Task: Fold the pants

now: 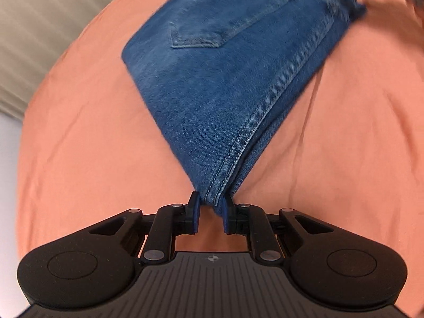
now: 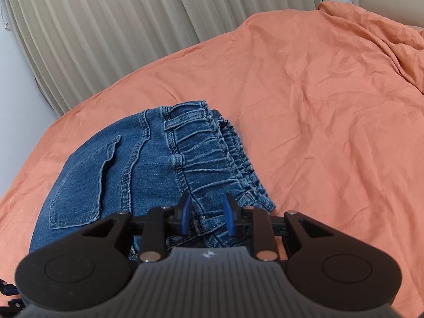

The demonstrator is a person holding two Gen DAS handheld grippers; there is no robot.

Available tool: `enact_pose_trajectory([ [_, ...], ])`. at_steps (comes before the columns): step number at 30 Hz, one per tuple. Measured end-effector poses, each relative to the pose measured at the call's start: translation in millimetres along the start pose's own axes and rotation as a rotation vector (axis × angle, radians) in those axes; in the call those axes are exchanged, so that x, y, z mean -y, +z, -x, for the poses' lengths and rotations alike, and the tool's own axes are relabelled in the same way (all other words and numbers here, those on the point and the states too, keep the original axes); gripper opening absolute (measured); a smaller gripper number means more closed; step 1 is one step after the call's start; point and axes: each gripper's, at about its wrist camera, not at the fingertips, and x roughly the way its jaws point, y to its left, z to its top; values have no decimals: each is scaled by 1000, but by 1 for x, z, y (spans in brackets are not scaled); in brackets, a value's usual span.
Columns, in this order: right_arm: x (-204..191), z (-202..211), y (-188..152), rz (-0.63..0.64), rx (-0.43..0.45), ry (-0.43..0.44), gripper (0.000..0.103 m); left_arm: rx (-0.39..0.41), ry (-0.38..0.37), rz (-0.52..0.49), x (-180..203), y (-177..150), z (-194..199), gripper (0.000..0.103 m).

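While the blue denim pants (image 1: 225,79) lie on the orange bedsheet (image 1: 92,132), the left gripper (image 1: 211,209) has its two blue-padded jaws closed on a seamed corner of the denim, which narrows to a point right between them and fans out ahead of the fingers into a broad panel with a back pocket (image 1: 212,26). The stitched seam (image 1: 265,114) runs from the clamped tip away and to the right. At the far upper right of that view, the cloth bunches near dark parts that are too blurred to name. In the right wrist view, the right gripper (image 2: 207,212) is clamped on the gathered elastic waistband (image 2: 212,148), with the ruffled band passing between its pads and continuing ahead and slightly left of the fingers. The pocket (image 2: 82,180) sits to the left of this gripper, flat against the denim. Bare, creased sheet spreads ahead and to its right, and pleated beige curtains (image 2: 106,26) hang beyond the bed's far edge.
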Motion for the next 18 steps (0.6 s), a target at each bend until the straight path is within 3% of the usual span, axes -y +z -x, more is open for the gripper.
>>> enact_pose_trajectory([
  [3,1,8,2,-23,23,11,25,12,-37,16,-6,-2,19,25],
  [4,4,14,2,-47,35,26,40,28,-65,37,-10,-5,27,25],
  [6,15,29,4,-132,80,65,65,62,-117,114,-18,-11,42,37],
  [8,27,41,4,-214,121,91,67,101,-168,218,-32,-14,52,43],
  [11,50,45,5,-340,113,105,68,141,-228,371,-55,-10,59,52],
  [14,68,39,0,-465,59,157,70,176,-249,487,-74,-3,56,61],
  [18,74,23,-9,-549,-25,209,73,173,-331,615,-90,9,35,67],
])
